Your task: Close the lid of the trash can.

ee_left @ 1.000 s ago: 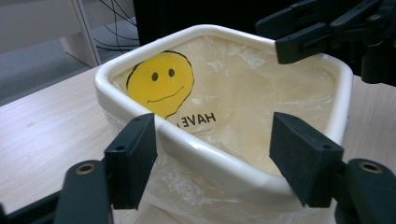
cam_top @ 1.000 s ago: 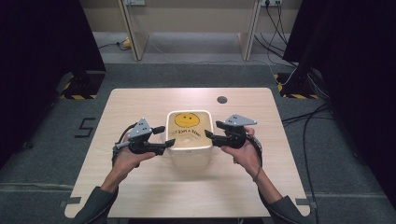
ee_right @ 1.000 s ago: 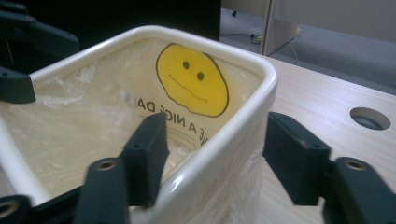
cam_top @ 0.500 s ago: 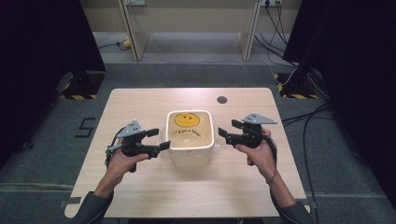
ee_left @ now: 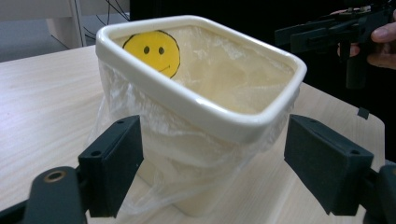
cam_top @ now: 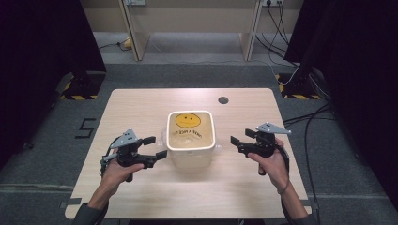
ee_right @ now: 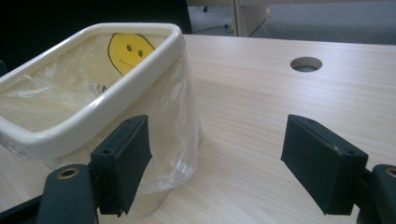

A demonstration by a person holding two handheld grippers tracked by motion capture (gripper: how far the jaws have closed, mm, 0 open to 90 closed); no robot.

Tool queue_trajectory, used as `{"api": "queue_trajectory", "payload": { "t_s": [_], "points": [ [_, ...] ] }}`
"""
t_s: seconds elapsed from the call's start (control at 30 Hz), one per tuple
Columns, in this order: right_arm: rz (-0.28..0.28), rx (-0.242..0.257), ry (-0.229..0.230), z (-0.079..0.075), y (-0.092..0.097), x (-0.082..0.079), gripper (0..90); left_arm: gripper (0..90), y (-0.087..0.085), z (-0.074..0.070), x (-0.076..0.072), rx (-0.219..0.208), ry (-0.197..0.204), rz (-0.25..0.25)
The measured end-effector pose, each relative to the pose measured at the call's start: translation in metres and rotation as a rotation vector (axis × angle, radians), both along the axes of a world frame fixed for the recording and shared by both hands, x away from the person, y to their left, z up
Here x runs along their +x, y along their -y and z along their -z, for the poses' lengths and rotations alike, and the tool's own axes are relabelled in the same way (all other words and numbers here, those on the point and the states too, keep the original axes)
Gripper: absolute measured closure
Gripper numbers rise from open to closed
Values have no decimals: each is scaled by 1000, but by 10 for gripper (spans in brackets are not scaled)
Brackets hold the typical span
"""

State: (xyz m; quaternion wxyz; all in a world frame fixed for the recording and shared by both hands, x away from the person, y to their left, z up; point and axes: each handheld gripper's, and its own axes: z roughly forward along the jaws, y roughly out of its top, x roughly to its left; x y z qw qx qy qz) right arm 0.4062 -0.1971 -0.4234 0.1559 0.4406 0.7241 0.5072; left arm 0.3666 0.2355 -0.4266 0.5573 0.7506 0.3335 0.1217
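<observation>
- Both tongs, left (cam_top: 158, 146) and right (cam_top: 233, 141), have just been opening, empty, beside the lined bin (cam_top: 191, 140).
- You look finished fitting; next, clear the desk (cam_top: 141, 108).

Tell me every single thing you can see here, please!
bin: one, cream, middle of the table, upright
plastic liner: one, clear, inside the bin and folded out over its sides under the rim
smiley sticker: one, yellow, inside the bin on its far wall
table: one, light wood, under everything
cable hole: one, dark and round, far right part of the table
floor tape: yellow and black stripes, on the grey floor left of the table
left tool: one, black with a grey plate, left of the bin, jaws open, touching nothing
right tool: one, black with a grey plate, right of the bin, jaws open, holding nothing
</observation>
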Motion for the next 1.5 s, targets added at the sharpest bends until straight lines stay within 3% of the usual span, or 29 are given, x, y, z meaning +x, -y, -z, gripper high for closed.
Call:
{"api": "queue_trajectory", "payload": {
  "t_s": [0.47,0.8,1.23,1.37,1.5],
  "points": [
    [28,-17,-40,22,12,-14,179,164,-5,18,-11,42,-2,-22],
    [43,-10,-56,32,19,-24,157,161,-4,32,-20,57,2,-8],
    [35,-32,-85,47,23,-39,157,161,-5,49,-25,116,-11,-7],
    [35,-35,-96,50,24,-42,157,161,-7,56,-26,151,-20,-18],
    [33,-39,-99,52,25,-47,157,161,-9,64,-26,218,-23,-33]
  ]
}}
